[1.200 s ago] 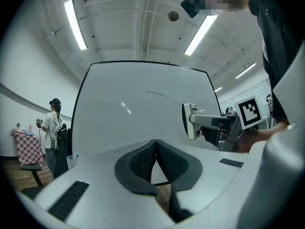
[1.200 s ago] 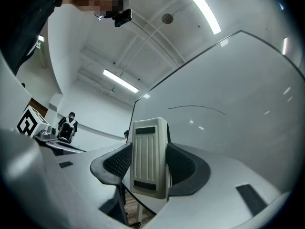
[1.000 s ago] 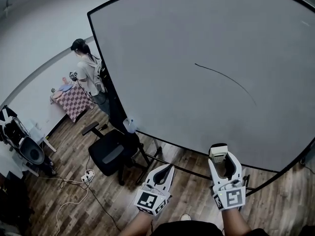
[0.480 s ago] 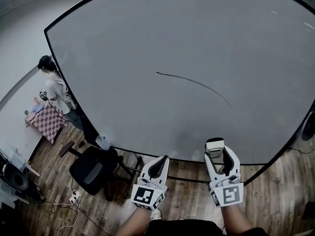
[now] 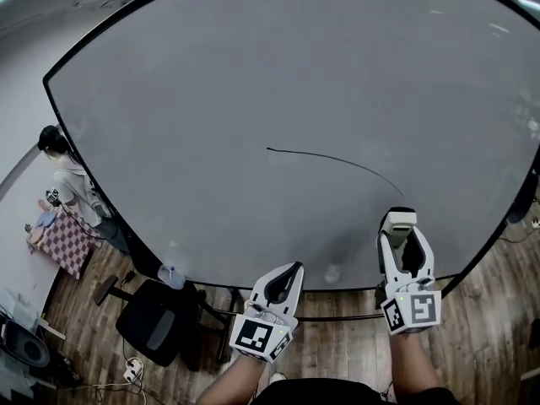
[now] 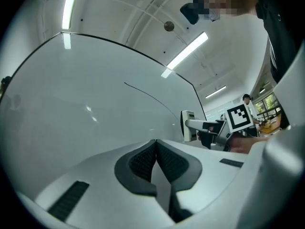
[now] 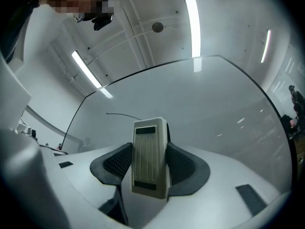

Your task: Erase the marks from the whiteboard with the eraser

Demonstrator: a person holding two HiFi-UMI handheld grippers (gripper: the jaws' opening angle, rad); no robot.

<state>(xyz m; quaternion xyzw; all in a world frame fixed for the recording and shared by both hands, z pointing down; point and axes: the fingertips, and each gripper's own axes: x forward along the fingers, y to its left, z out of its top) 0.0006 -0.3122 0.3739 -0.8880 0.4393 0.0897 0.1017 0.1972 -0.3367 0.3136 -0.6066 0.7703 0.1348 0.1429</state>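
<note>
Eraser (image 7: 150, 156) pinched in R gripper (image 5: 402, 238) near black line (image 5: 337, 160) on whiteboard (image 5: 253, 74); L gripper (image 6: 156, 148) jaws together, empty.

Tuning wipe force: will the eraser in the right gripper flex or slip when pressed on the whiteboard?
The eraser looks like a ribbed hard-plastic block: probably stiff and light. The right gripper is shut on it with textured pads, so slip seems unlikely. Its top sticks out past the pads, so hard pressing might lever it.
</note>
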